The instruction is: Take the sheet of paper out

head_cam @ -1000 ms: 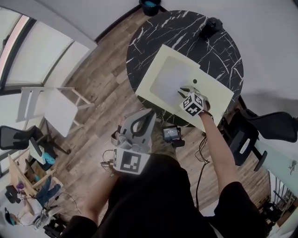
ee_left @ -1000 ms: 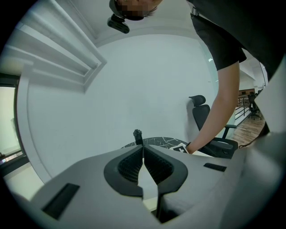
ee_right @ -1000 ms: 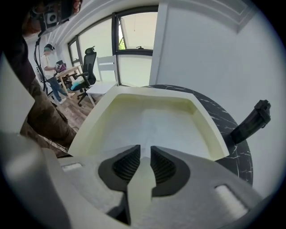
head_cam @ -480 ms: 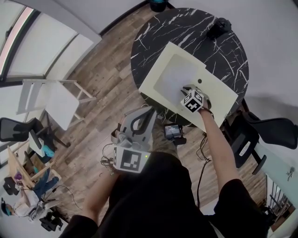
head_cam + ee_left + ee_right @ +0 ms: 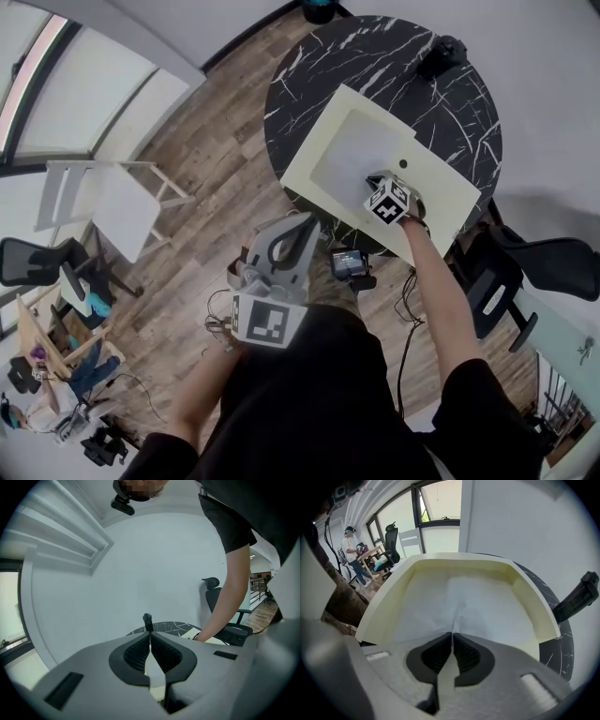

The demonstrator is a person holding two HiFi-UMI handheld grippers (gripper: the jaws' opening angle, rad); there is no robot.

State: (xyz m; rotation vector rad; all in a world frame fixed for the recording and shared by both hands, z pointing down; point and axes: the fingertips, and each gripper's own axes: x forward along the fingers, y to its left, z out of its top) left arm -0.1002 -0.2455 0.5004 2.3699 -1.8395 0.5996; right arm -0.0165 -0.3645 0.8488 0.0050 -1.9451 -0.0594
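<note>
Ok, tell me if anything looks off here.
The sheet of paper puckers into a raised crease where the right hand-held gripper pinches it. The cream tray sits askew, its near edge apparently overhanging the table.

sheet of paper (image 5: 464, 597): white, matt, creased | tray (image 5: 529, 597): cream, matt, smooth | table (image 5: 375, 56): black marble look, white veins | floor (image 5: 234, 141): wood planks, brown

Grey left hand-held gripper (image 5: 150, 633), right hand-held gripper (image 5: 453, 634); black short sleeves (image 5: 473, 394).
</note>
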